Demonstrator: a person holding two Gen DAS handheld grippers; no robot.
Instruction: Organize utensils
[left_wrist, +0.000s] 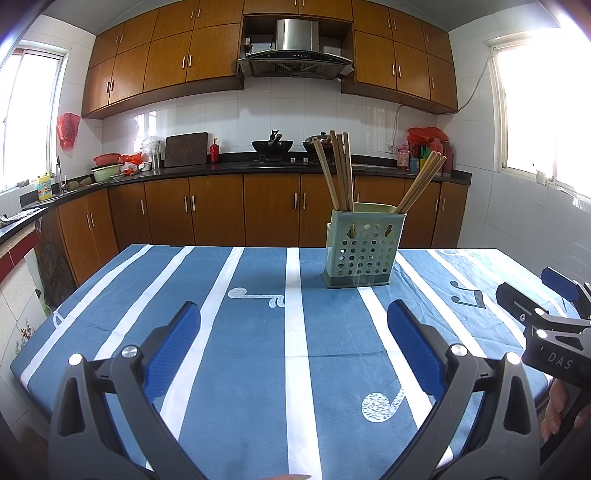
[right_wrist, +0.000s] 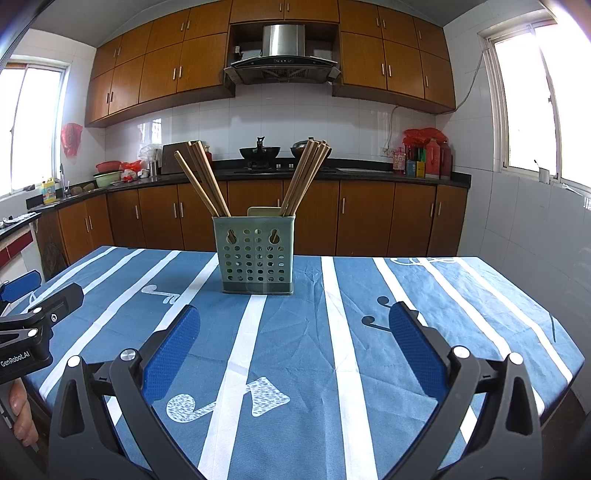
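Observation:
A pale green perforated utensil holder (left_wrist: 359, 249) (right_wrist: 255, 254) stands upright on the blue striped tablecloth (left_wrist: 258, 332) (right_wrist: 332, 332), toward the far side. Two bundles of wooden chopsticks (left_wrist: 338, 170) (right_wrist: 201, 181) lean out of it, one to the left and one (left_wrist: 423, 182) (right_wrist: 306, 175) to the right. My left gripper (left_wrist: 293, 321) hovers open above the cloth, well short of the holder, nothing between its blue pads. My right gripper (right_wrist: 294, 323) is open too and holds nothing, facing the holder. Each gripper shows at the other view's edge, the right gripper (left_wrist: 554, 306) and the left gripper (right_wrist: 33, 299).
A person's fingers (left_wrist: 557, 410) (right_wrist: 22, 417) grip each handle. Behind the table runs a black kitchen counter (left_wrist: 221, 168) with woks on a stove (left_wrist: 273, 146), bowls, bottles and brown cabinets. The table's far edge lies just behind the holder.

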